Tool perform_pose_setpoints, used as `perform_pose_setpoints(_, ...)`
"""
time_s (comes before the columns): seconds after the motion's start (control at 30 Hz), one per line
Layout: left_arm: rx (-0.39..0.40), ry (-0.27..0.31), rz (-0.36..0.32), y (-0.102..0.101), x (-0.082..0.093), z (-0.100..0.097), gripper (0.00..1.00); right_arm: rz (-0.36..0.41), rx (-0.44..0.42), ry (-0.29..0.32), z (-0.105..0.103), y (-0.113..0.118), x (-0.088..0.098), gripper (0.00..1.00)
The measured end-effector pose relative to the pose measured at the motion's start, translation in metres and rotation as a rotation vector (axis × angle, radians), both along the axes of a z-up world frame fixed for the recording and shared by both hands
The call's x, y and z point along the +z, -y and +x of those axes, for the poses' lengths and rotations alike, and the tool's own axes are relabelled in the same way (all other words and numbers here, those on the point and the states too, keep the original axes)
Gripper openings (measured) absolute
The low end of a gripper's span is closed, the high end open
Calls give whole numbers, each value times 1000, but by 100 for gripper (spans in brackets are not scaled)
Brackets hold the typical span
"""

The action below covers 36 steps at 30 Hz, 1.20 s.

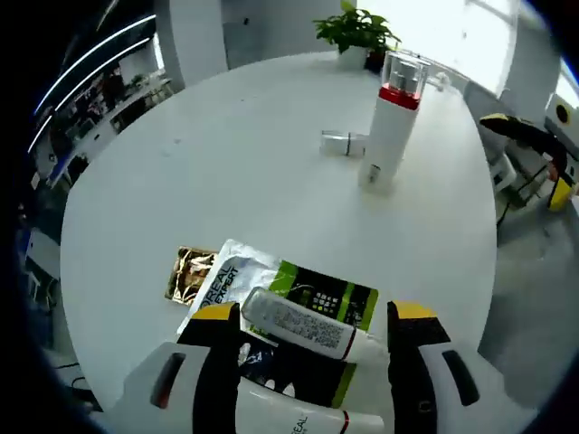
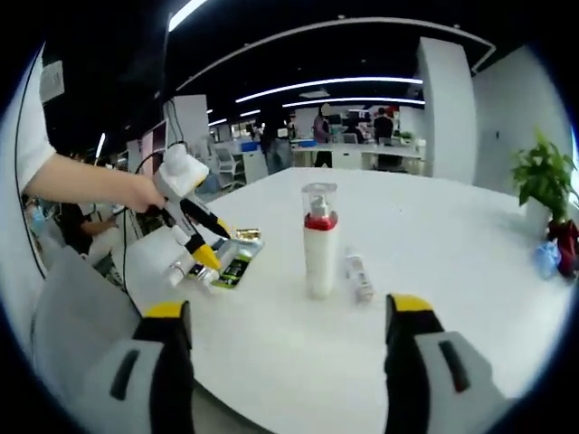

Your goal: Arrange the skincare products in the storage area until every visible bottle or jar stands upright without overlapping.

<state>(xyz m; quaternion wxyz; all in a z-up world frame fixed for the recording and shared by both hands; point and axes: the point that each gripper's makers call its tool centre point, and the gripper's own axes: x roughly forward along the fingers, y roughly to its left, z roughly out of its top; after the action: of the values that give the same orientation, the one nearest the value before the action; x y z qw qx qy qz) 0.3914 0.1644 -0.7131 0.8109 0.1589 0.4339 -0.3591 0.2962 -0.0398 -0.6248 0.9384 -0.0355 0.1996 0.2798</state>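
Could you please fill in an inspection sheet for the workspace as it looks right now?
Surface: round white table, mostly bare.
Job's things: tall white pump bottle with red band, upright; small clear bottle lying beside it; white tube lying on sachets between the left claw's jaws; another white tube lying nearer the camera.
Clutter: green-black sachet, white sachet, gold packet, all flat.
Grippers: left claw open over the tube; right claw open, holding nothing.
Cables: a dark cable hangs by the person's hand.
Surroundings: potted plant, office desks, people.
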Motion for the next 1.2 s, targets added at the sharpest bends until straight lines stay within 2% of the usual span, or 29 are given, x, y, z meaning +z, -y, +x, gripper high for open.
perform_pose_setpoints(0.13,112,-15,17,-5,-6,-3,65,0,5,-2,-1,-1,0,89)
perform_pose_setpoints(0.3,260,51,51,-10,-10,6,62,-1,15,-1,-2,-2,-1,88)
perform_pose_setpoints(0.43,352,69,31,-7,-15,5,60,0,22,1,-2,-3,0,87)
perform_pose_setpoints(0.6,375,79,65,-13,-23,-2,46,0,30,4,-3,-5,1,86)
perform_pose_setpoints(0.73,396,72,3,-8,-25,-5,41,5,32,2,-4,-5,1,86)
perform_pose_setpoints(0.9,392,96,10,-7,-26,-4,35,6,42,-2,-5,-7,1,86)
perform_pose_setpoints(1.07,348,135,5,-1,-26,1,22,6,50,-4,-6,-8,1,85)
perform_pose_setpoints(1.2,367,123,-8,-1,-26,2,21,5,55,-4,-6,-8,0,85)
